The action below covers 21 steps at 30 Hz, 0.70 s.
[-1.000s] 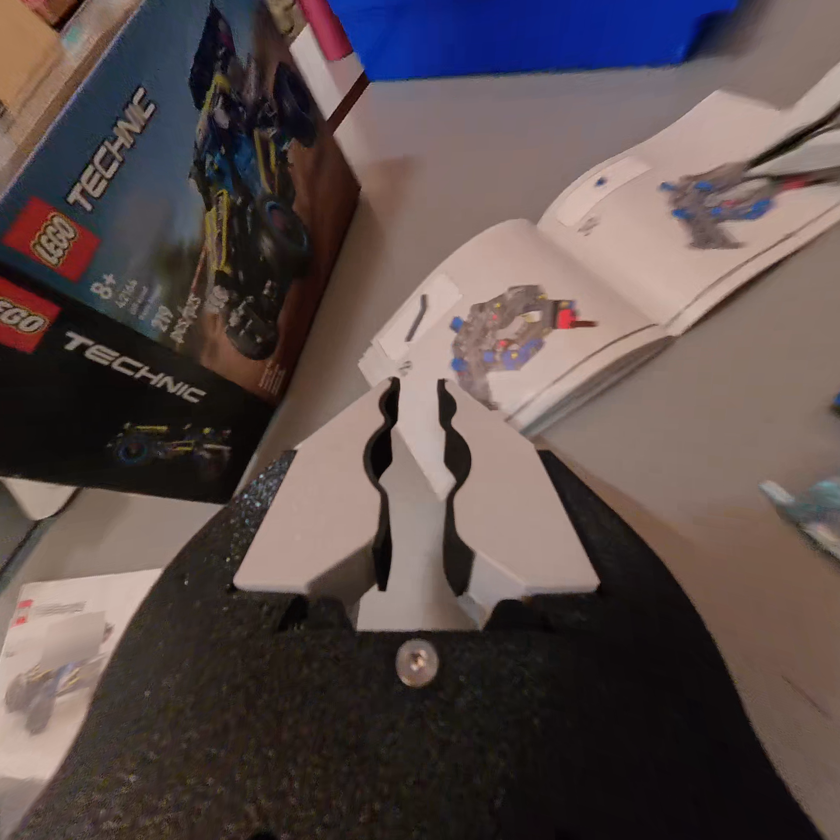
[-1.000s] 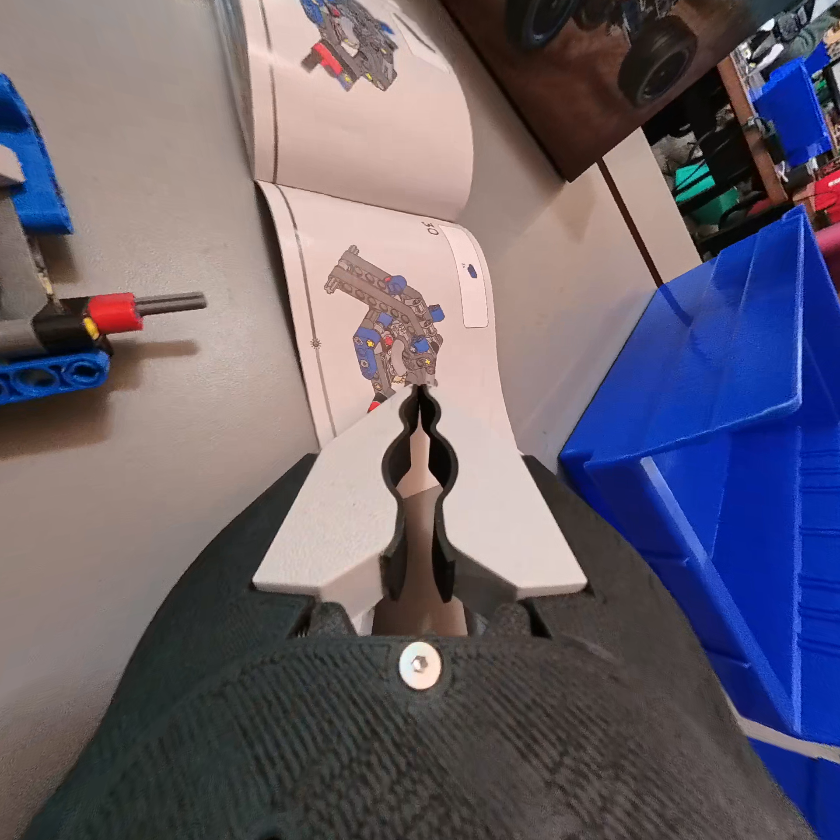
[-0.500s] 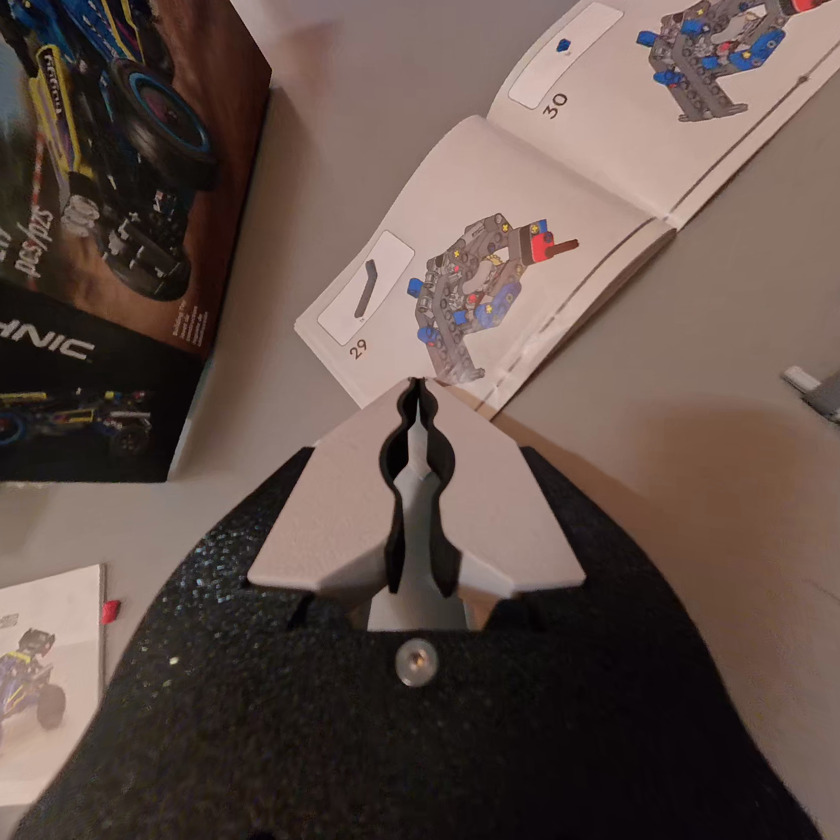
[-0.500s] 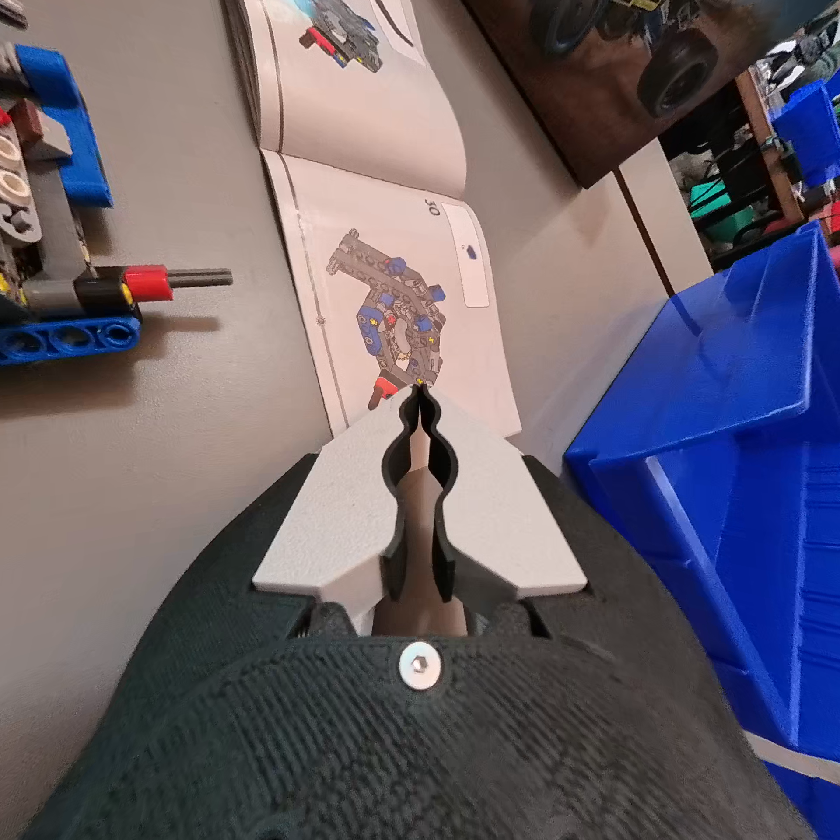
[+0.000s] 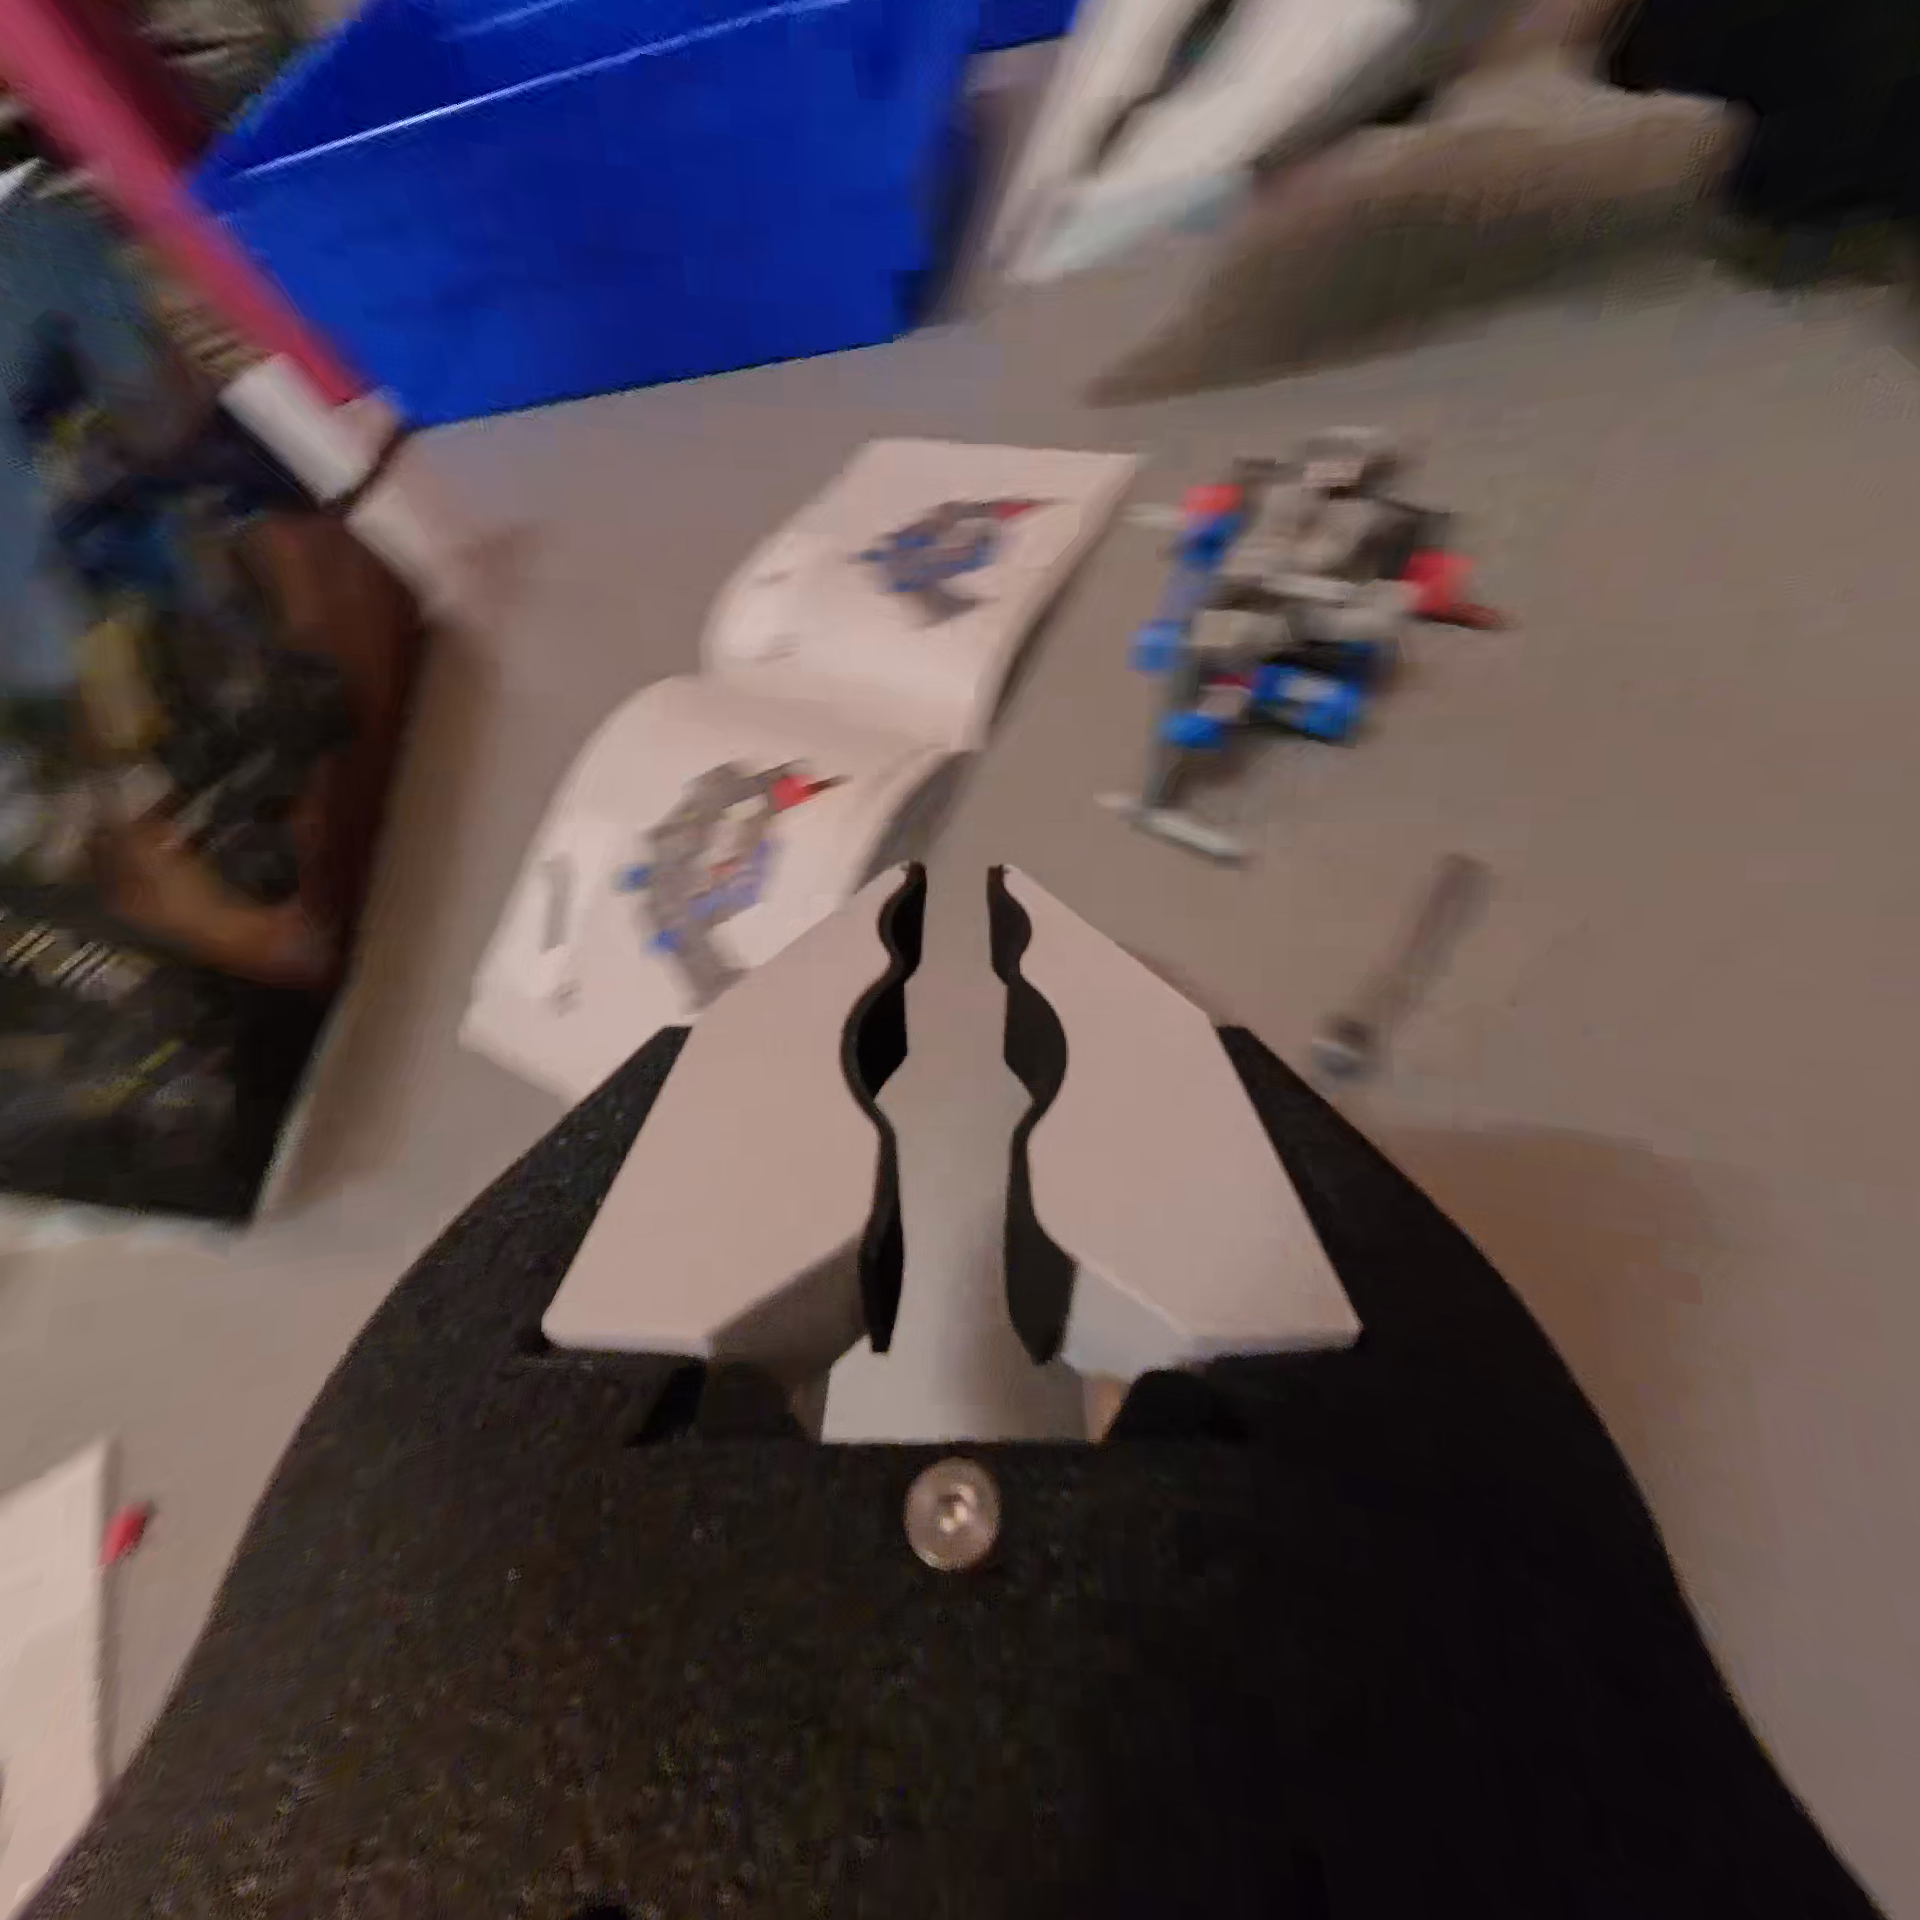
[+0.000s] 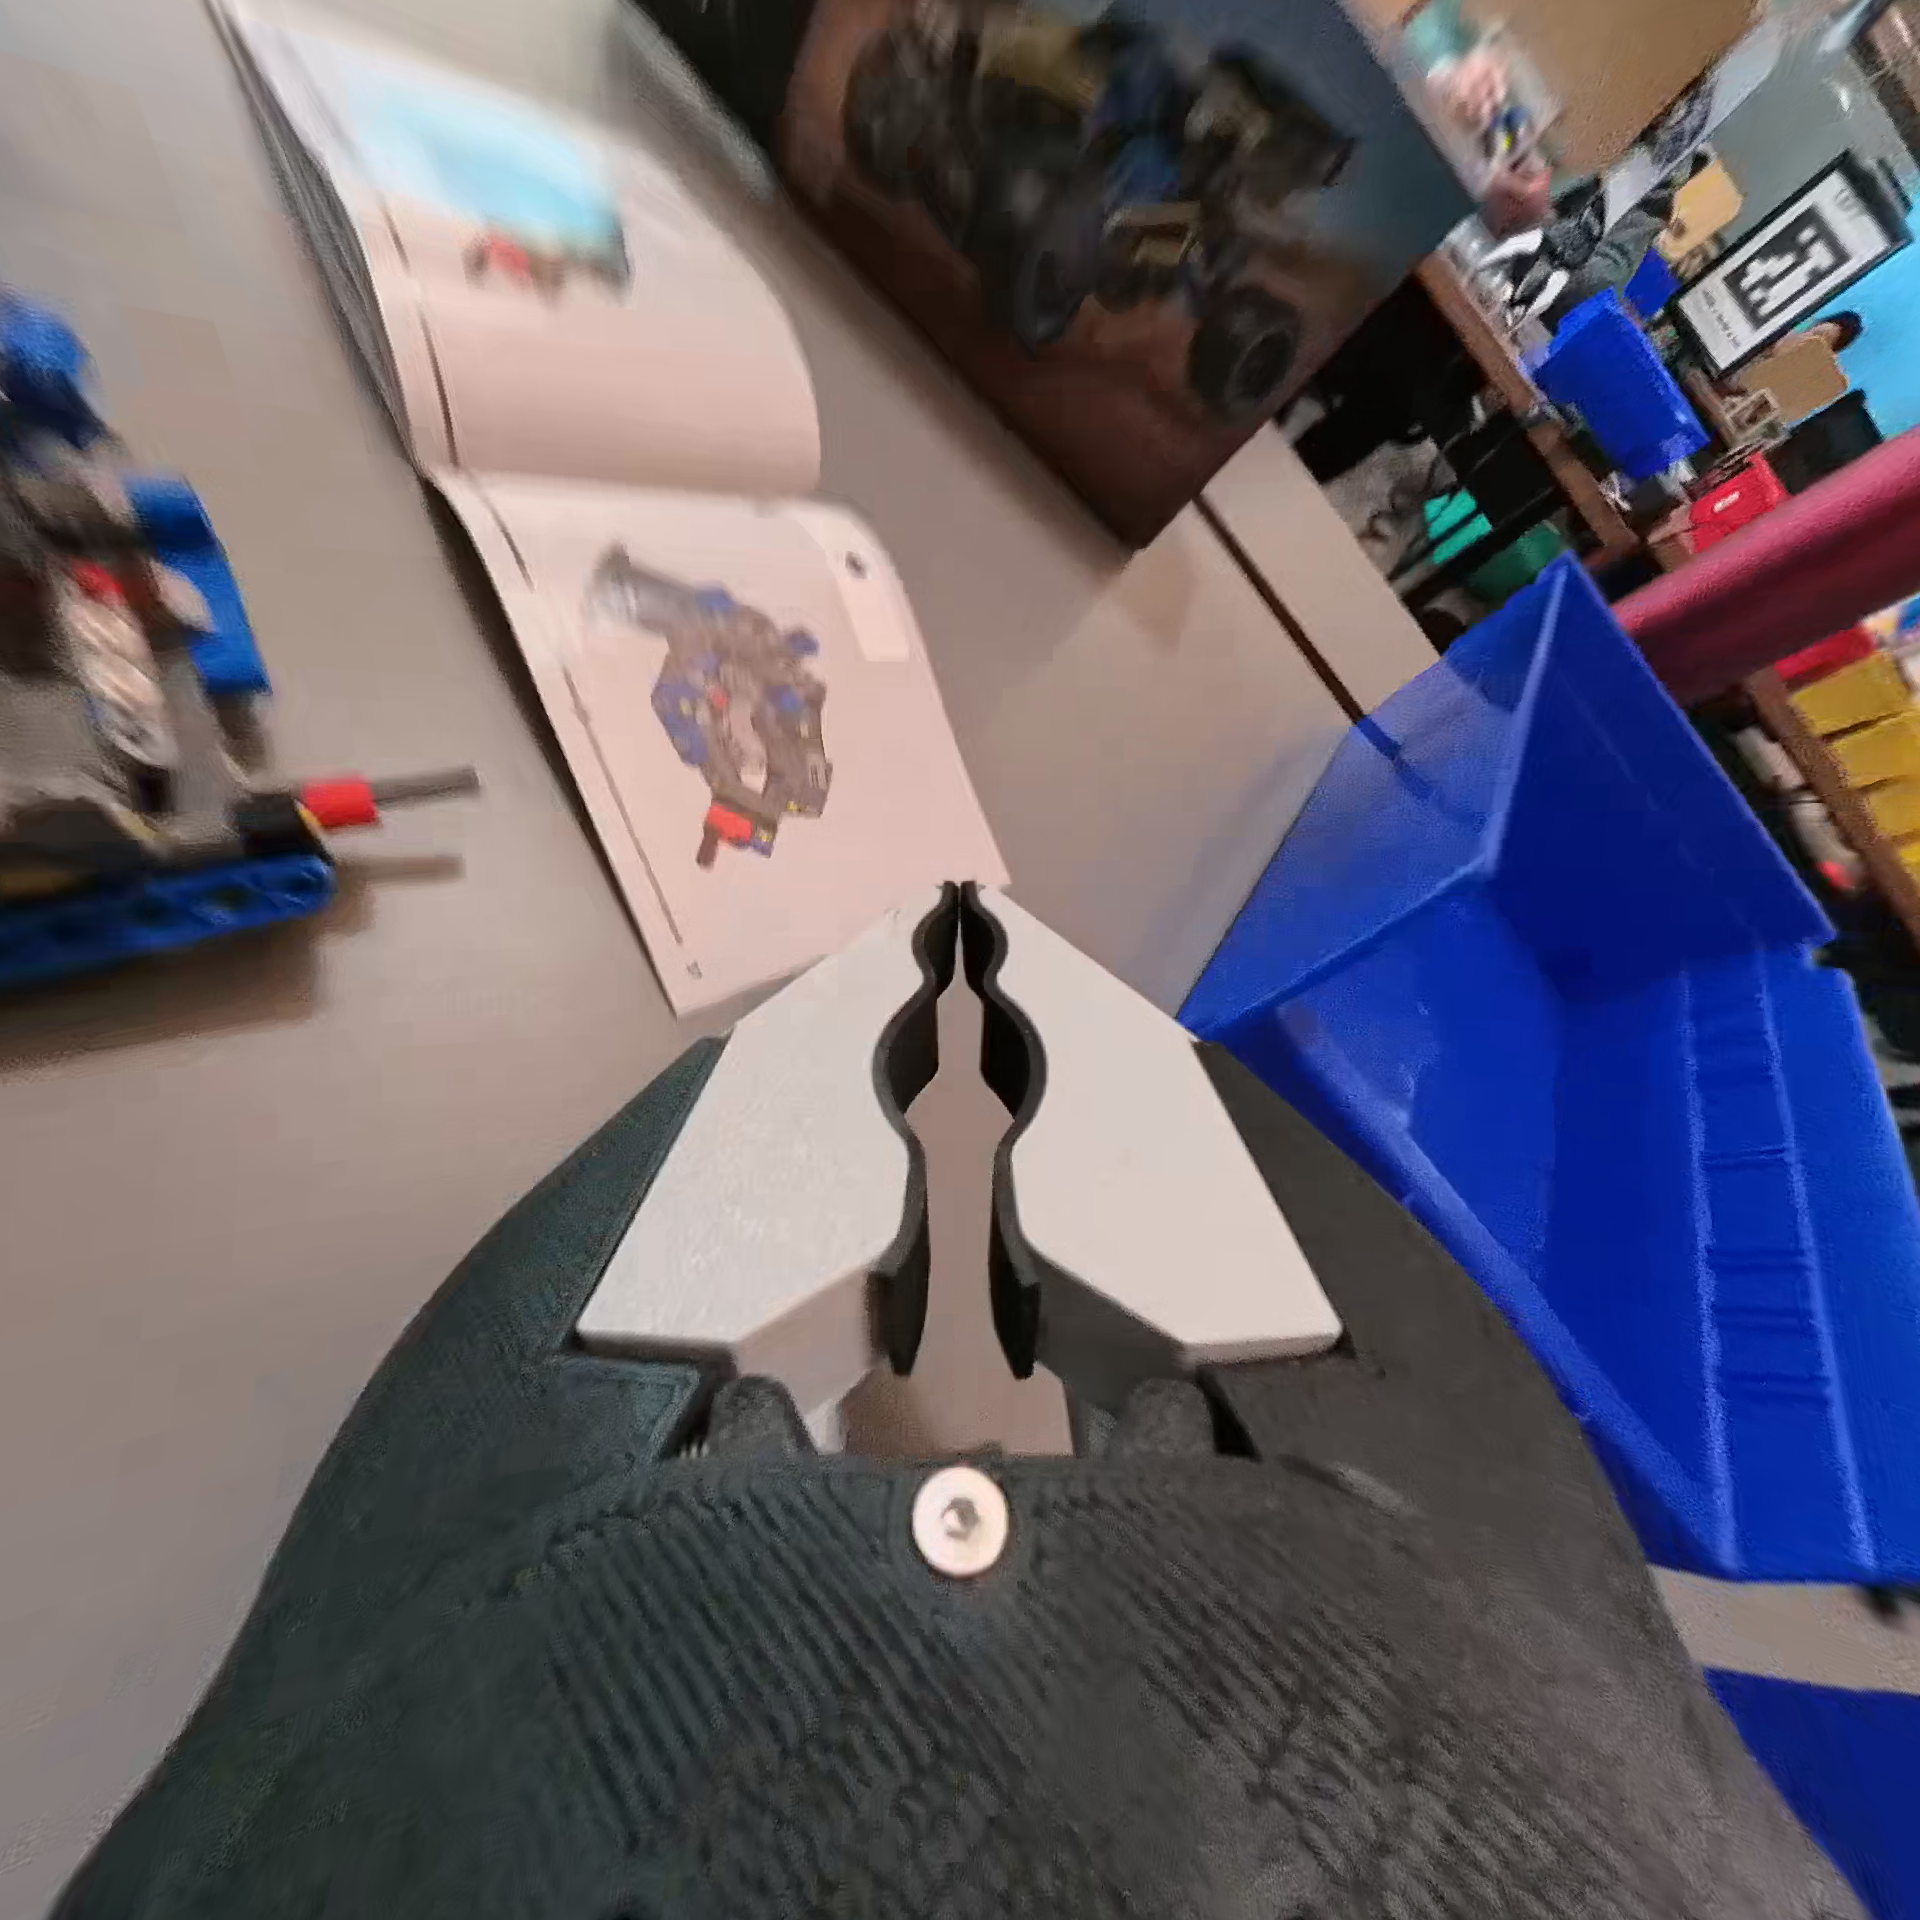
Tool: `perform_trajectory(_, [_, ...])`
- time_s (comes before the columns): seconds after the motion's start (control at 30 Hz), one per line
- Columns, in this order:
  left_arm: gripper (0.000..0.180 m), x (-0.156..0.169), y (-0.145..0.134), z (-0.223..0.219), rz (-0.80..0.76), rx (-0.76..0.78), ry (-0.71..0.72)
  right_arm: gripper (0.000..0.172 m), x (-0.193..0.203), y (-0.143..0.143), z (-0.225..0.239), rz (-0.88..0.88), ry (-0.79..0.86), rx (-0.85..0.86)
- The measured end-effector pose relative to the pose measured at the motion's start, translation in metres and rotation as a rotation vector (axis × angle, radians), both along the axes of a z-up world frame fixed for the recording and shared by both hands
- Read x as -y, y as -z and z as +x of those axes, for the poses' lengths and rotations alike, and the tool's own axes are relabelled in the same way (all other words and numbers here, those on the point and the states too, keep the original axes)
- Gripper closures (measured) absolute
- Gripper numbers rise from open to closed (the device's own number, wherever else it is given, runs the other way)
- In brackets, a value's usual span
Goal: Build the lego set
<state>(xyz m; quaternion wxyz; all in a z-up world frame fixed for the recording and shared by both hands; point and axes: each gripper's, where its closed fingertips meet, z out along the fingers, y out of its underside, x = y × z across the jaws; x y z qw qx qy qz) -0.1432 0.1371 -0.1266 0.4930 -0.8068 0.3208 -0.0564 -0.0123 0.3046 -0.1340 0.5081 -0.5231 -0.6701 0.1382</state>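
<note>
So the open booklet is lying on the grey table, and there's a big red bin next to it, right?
Not quite. The bin is blue, not red; the right wrist view shows it clearly, just right of the shut right gripper. The rest holds: the open booklet lies on the grey table.

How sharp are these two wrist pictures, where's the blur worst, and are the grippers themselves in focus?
Left wrist view: heavy motion blur across the open booklet, brick model and blue bin; only the left gripper is crisp. Right wrist view: milder blur, worst on the brick model at left; the right gripper is sharp.
</note>
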Motion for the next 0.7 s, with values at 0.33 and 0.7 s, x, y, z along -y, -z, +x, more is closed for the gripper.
perform_trajectory(0.33, [0.15,0.062,0.054,0.053,-0.217,-0.183,0.175,0.161,0.124,-0.065,-0.006,-0.131,-0.319,-0.088])
perform_trajectory(0.7, [0.176,0.068,0.056,0.064,-0.193,-0.115,0.167,0.158,0.229,-0.007,-0.029,-0.115,-0.375,0.125])
